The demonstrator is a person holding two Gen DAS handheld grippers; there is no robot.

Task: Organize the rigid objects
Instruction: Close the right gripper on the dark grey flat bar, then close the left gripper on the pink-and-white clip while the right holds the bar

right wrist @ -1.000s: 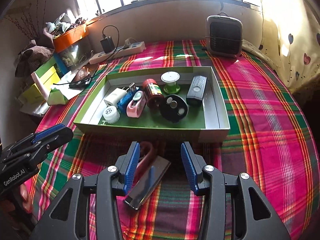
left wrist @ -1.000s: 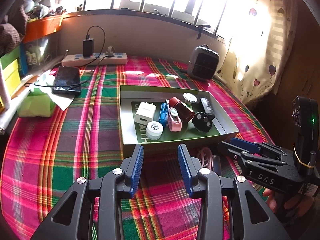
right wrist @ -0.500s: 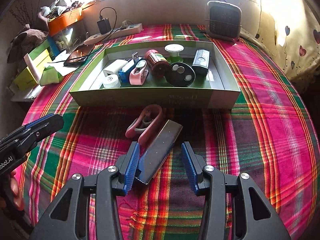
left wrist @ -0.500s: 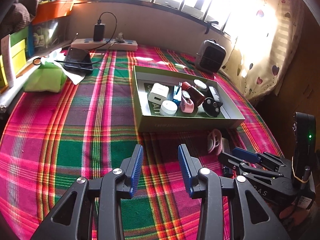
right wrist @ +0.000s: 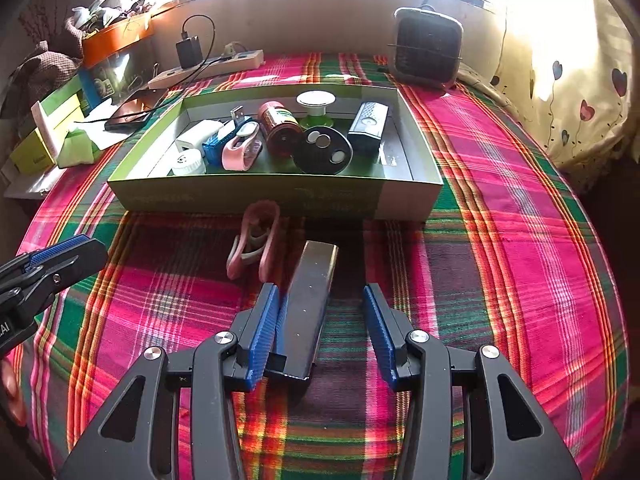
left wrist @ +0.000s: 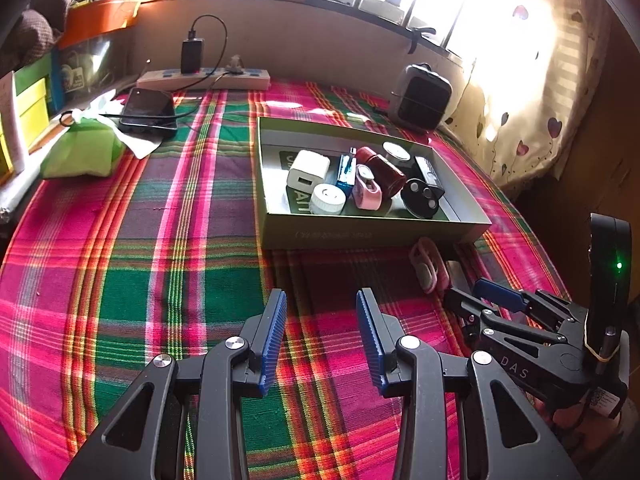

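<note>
The right gripper, jaws spread, straddles the dark bar at lower centre, likely to grasp it. The left gripper hangs spread and empty.

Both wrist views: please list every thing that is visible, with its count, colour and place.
Box: 1, green, centre of cloth.
Small items in box: about 9; white charger, blue USB stick, pink clip, white cap, red jar, black disc, dark remote, green-white spool.
Pink clip on cloth: 1, before box.
Black bar: 1, between right fingers.
Heater: 1, grey, far right.
Power strip: 1, white, by wall.
Phone: 1, black, left.
Plaid cloth: 1, red-green.
Left gripper: open.
Right gripper: open.
</note>
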